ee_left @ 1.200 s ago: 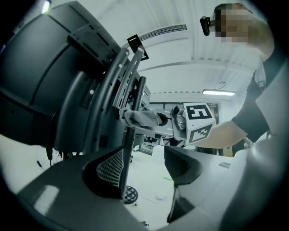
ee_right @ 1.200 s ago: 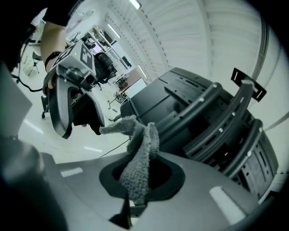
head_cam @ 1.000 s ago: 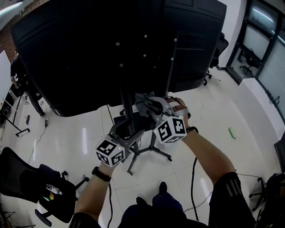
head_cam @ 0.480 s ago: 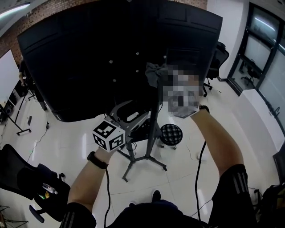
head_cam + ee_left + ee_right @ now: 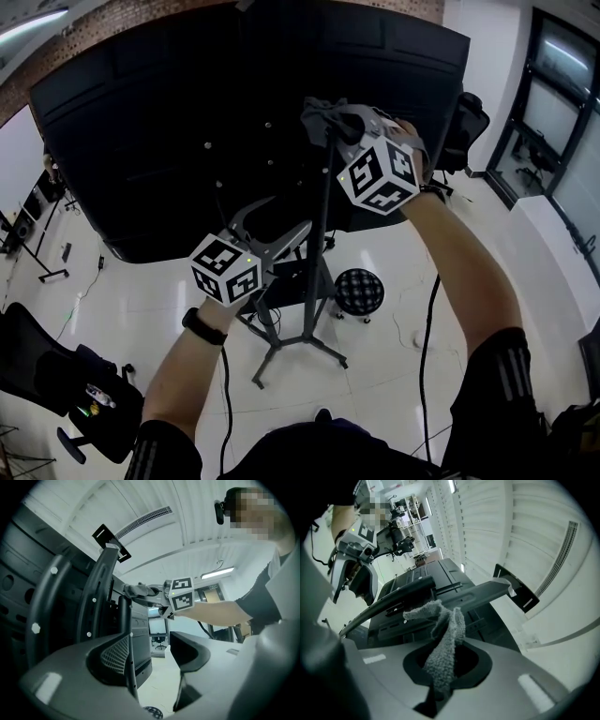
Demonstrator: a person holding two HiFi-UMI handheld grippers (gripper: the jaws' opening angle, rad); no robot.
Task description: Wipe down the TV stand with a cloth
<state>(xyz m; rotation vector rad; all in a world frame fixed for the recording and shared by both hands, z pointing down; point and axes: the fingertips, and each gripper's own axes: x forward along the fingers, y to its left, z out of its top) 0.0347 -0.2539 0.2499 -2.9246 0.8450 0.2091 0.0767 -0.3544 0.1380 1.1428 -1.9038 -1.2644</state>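
Now higher: right gripper [image 5: 349, 127], raised up the TV stand pole [image 5: 319, 244], jaws clamped on grey cloth [image 5: 446, 634] at the pole. Left gripper [image 5: 150, 663]: jaws apart, pole seen between them.

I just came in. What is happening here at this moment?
A person is working behind a black TV, wiping its stand. The right gripper is shut on a grey cloth and holds it high up at the stand's pole. The left gripper hangs lower, close to the same pole, with its jaws apart.
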